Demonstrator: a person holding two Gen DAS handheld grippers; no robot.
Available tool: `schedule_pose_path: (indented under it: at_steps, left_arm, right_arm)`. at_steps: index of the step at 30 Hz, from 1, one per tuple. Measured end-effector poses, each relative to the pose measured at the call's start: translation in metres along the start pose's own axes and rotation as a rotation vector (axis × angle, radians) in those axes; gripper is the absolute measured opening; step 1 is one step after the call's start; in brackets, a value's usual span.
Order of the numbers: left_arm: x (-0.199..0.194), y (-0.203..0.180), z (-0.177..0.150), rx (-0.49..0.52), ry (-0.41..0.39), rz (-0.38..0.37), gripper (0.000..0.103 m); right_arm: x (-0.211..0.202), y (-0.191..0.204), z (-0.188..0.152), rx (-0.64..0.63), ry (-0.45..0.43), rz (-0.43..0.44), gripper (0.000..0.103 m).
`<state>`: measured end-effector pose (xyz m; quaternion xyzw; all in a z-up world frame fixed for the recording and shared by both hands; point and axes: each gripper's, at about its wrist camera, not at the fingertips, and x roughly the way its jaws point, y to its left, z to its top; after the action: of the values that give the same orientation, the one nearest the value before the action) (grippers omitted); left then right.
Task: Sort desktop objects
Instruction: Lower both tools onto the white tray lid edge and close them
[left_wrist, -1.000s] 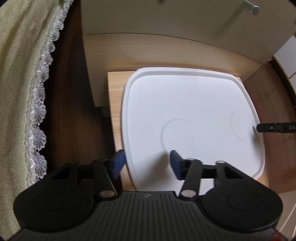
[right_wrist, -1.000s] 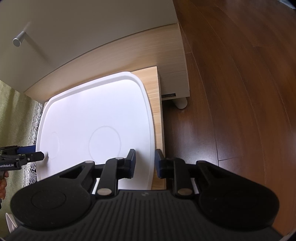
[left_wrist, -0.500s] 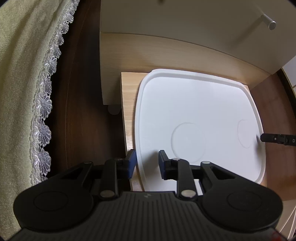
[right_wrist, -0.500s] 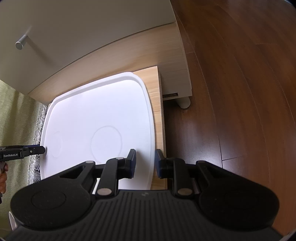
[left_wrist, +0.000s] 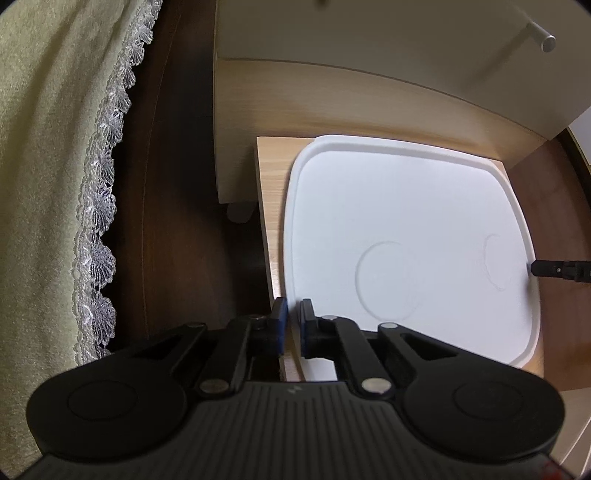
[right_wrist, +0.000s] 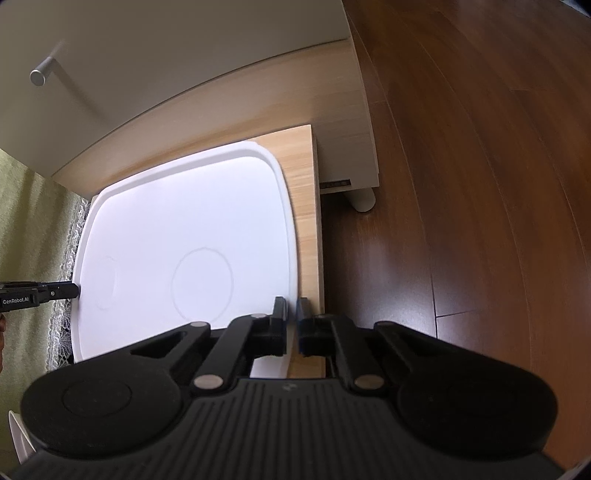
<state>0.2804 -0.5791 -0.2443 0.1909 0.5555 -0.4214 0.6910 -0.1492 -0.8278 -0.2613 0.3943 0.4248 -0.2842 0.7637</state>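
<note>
Tray (left_wrist: 406, 229): white, nothing in it, lying on the wooden surface (left_wrist: 271, 206).
Left claw (left_wrist: 291, 314): clenched on the tray's left rim.
Right claw (right_wrist: 291, 310): clenched on the tray's right rim.

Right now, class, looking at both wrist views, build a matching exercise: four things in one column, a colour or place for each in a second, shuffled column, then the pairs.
Things:
1. flat white plastic tray
2. pale wooden board
3. lace-edged green cloth
4. round metal knob

Descriptions:
A. on the white cabinet front
B. lies on the board
C. hangs beside the furniture
D. under the tray

Pairs: 1-B, 2-D, 3-C, 4-A
</note>
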Motion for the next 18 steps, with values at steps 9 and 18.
schedule_pose_path:
  at_steps: [9,18]
  left_arm:
    - [-0.001,0.0062,0.0005,-0.036,0.008,-0.013,0.003]
    - [-0.0021,0.0052,0.0,-0.028,0.017,0.001,0.003]
  right_arm:
    - [0.0009,-0.0018,0.0001,0.007,0.007,0.01,0.005]
    - [-0.0026,0.0014,0.0021,0.005,0.004,0.011,0.005]
